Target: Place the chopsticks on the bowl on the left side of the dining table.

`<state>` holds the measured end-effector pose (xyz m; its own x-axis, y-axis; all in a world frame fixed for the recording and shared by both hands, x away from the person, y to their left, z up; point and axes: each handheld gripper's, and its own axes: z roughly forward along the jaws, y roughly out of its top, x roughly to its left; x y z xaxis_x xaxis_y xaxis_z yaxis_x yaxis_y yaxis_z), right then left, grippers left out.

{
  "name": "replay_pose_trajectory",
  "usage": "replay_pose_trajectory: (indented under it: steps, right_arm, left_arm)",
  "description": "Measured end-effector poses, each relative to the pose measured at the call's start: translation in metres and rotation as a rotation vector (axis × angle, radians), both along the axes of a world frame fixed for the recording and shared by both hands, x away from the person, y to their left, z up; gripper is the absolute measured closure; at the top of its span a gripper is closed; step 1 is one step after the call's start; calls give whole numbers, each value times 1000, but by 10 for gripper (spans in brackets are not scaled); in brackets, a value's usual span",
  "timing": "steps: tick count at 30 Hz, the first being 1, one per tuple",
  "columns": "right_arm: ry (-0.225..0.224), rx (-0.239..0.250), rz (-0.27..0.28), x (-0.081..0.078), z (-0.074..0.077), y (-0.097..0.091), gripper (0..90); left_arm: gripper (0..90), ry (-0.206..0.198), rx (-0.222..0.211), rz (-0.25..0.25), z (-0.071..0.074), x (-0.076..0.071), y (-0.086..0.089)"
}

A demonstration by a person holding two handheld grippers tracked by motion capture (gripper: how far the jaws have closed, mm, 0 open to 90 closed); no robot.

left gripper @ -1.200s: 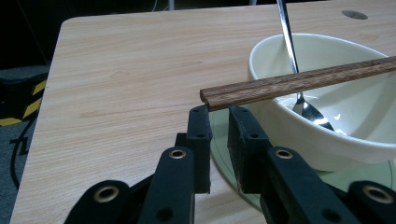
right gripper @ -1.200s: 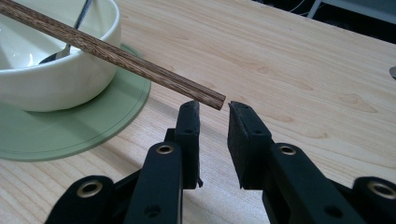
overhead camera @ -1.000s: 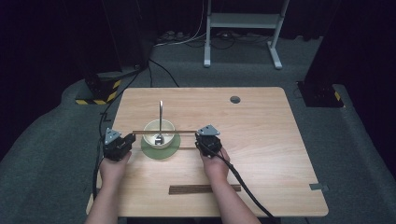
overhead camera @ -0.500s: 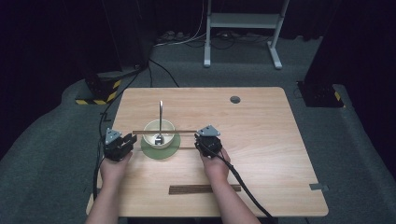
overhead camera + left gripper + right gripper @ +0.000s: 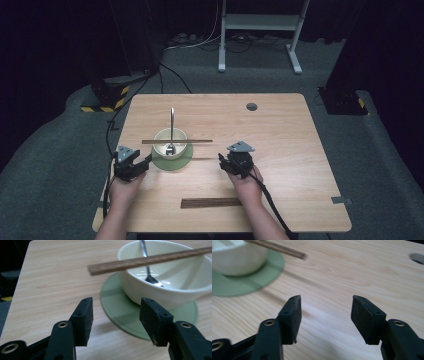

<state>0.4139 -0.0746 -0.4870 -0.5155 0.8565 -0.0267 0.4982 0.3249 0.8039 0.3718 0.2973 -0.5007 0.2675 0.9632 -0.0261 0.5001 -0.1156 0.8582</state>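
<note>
My left gripper [image 5: 142, 163] and right gripper [image 5: 226, 164] both gape wide, empty, flanking the cream bowl [image 5: 170, 143] on its green saucer [image 5: 172, 161], spoon [image 5: 171, 127] inside, chopstick [image 5: 177, 141] across its rim.

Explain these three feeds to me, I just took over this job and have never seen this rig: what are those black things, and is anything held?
No robot here: a person holds hand tongs, the left tongs and the right tongs. The high view looks down on the wooden table from above the person's side. The other two views come from cameras riding on each pair of tongs; the black blocks at the bottom are that pair's own jaws. On the table a cream bowl stands on a green saucer, with a metal spoon in it and a brown stick laid across its rim. A darker strip lies near the person. Both pairs are open and hold nothing.
</note>
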Motion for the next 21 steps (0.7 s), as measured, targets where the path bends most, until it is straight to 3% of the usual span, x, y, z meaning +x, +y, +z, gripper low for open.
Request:
replay_pose_trajectory:
  steps: [3, 5, 10, 12, 14, 15, 17, 19, 20, 21]
  right_arm:
    - [19, -14, -19, -6, -4, -29, 369]
    - [30, -15, -38, -12, -9, -53, 367]
    - [44, -11, -112, -27, -27, -116, 360]
    - [56, -9, -150, -33, -32, -138, 348]
    - [81, 3, -186, -37, -34, -161, 325]
    - [72, 15, -195, -38, -34, -167, 324]
    - [56, -13, -208, -42, -33, -179, 319]
    - [86, -28, -217, -42, -34, -189, 302]
    - [126, -23, -223, -42, -34, -191, 292]
    - [124, -28, -218, -42, -35, -194, 286]
  left_arm:
    - [405, 61, 17, -44, -3, -7, -13]
    - [394, 57, 16, -84, -6, -14, -22]
    - [340, 146, 56, -147, -19, -27, -42]
    - [304, 173, 44, -150, -24, -33, -48]
    - [278, 174, 67, -146, -25, -39, -53]
    - [269, 165, 85, -145, -25, -41, -55]
    - [255, 171, 107, -139, -26, -46, -57]
    - [228, 179, 92, -124, -27, -50, -57]
    - [214, 183, 84, -119, -27, -52, -56]
    - [201, 184, 74, -113, -28, -55, -56]
